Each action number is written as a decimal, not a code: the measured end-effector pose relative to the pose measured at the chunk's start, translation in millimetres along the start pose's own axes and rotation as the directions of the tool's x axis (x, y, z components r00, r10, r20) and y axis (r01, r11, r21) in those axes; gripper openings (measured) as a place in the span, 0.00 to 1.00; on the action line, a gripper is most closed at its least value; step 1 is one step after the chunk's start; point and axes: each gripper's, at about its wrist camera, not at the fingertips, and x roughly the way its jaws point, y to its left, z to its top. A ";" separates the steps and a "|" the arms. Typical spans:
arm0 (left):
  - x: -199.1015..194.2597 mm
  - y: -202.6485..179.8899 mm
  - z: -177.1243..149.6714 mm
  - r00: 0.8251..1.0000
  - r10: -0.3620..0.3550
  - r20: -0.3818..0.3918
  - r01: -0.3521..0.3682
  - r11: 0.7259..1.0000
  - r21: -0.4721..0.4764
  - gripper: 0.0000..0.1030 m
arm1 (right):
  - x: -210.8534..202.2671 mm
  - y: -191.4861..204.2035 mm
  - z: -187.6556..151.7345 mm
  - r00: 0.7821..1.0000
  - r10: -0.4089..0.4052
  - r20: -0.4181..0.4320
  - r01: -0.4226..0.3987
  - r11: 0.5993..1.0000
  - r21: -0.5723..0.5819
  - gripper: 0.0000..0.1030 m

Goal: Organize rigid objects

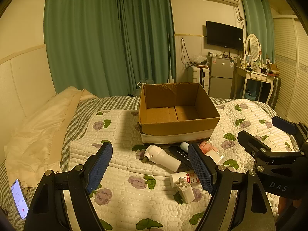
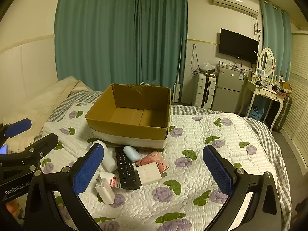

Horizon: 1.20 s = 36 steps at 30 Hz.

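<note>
Both cameras sit just behind their own fingers and look forward and somewhat downward across the bed toward the curtained far wall. The left wrist view stands to the left, with the cardboard box right of centre and the right gripper entering at its right edge. The right wrist view stands to the right, with the box left of centre and the left gripper at its left edge. Both share the box, the small items before it and the television wall.

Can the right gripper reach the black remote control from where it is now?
Probably yes. The right gripper is open and empty, and the remote control lies uncovered on the quilt, though chargers crowd both its sides.
</note>
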 end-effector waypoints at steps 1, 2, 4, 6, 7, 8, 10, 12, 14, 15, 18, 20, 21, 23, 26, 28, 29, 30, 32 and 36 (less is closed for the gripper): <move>0.2 0.0 0.2 1.000 0.000 -0.001 0.000 1.000 -0.001 0.81 | 0.7 1.0 0.2 1.000 0.000 -0.001 0.000 1.000 -0.001 1.00; 0.3 -0.2 -0.1 1.000 -0.001 0.000 0.001 1.000 -0.001 0.81 | -1.9 -2.3 -1.1 1.000 0.002 -0.001 -0.002 1.000 -0.001 1.00; 0.1 -0.7 -0.4 1.000 0.001 0.000 -0.001 1.000 0.000 0.81 | -2.5 -4.1 -1.7 1.000 0.001 -0.002 -0.001 1.000 -0.001 1.00; -0.7 -1.3 -0.4 1.000 0.002 0.000 -0.002 1.000 0.001 0.81 | -2.8 -4.0 -1.9 1.000 0.002 -0.002 -0.002 1.000 -0.003 1.00; -0.2 -1.0 -0.4 1.000 0.003 0.000 -0.003 1.000 0.000 0.81 | -0.5 -3.8 -1.2 1.000 0.002 -0.003 -0.002 1.000 -0.004 1.00; -0.9 -0.8 -0.6 1.000 0.003 0.001 -0.003 1.000 -0.001 0.81 | 0.1 -4.5 -1.2 1.000 0.002 -0.004 -0.002 1.000 -0.005 1.00; 0.9 -0.3 -1.3 1.000 0.004 -0.001 -0.004 1.000 -0.004 0.81 | -0.1 -4.8 -1.6 1.000 0.001 -0.003 -0.001 1.000 -0.006 1.00; 0.8 -0.8 -1.6 1.000 0.005 0.000 -0.005 1.000 -0.003 0.81 | -0.2 -4.7 -1.8 1.000 0.001 -0.004 -0.001 1.000 -0.006 1.00; 0.9 -0.4 -1.6 1.000 0.006 0.000 -0.006 1.000 -0.005 0.81 | -0.6 -4.8 -2.1 1.000 0.000 -0.004 0.000 1.000 -0.007 1.00; 0.8 -0.2 -1.7 1.000 0.005 0.000 -0.005 1.000 -0.006 0.81 | -0.7 -4.5 -2.1 1.000 0.000 -0.004 0.000 1.000 -0.007 1.00; 1.3 0.9 -1.9 1.000 0.007 -0.001 -0.007 1.000 -0.009 0.81 | -0.8 -4.5 -2.4 1.000 0.000 -0.004 0.000 1.000 -0.008 1.00; 1.2 1.4 -1.9 1.000 0.008 -0.001 -0.008 1.000 -0.010 0.81 | -1.1 -4.5 -2.6 1.000 0.000 -0.005 0.000 1.000 -0.008 1.00; 1.2 1.6 -2.1 1.000 0.009 0.000 -0.009 1.000 -0.011 0.81 | -1.4 -4.4 -2.7 1.000 0.000 -0.005 0.000 1.000 -0.009 1.00; 1.0 1.3 -2.3 1.000 0.010 -0.001 -0.010 1.000 -0.011 0.81 | -1.3 -4.1 -2.6 1.000 0.000 -0.006 0.000 1.000 -0.009 1.00; 1.0 1.4 -2.5 1.000 0.010 0.001 -0.010 1.000 -0.012 0.81 | -1.2 -4.0 -2.6 1.000 0.000 -0.006 0.000 1.000 -0.010 1.00; 1.3 1.6 -2.2 1.000 0.007 -0.001 -0.007 1.000 -0.013 0.81 | -1.0 -3.7 -2.4 1.000 -0.001 -0.006 0.001 1.000 -0.010 1.00; 1.8 1.5 -2.4 1.000 0.007 -0.002 -0.007 1.000 -0.013 0.81 | -1.1 -3.8 -2.4 1.000 -0.002 -0.007 0.001 1.000 -0.010 1.00; 2.0 1.6 -2.6 1.000 0.008 -0.002 -0.008 1.000 -0.012 0.81 | -1.2 -3.9 -2.5 1.000 0.000 -0.007 0.000 1.000 -0.010 1.00; 2.3 2.2 -2.4 1.000 0.008 -0.002 -0.008 1.000 -0.013 0.81 | -0.6 -3.6 -3.0 1.000 0.001 -0.008 -0.001 1.000 -0.012 1.00; 2.2 1.7 -2.8 1.000 0.009 -0.001 -0.009 1.000 -0.011 0.81 | -0.2 -2.9 -3.5 1.000 0.000 -0.011 -0.001 1.000 -0.014 1.00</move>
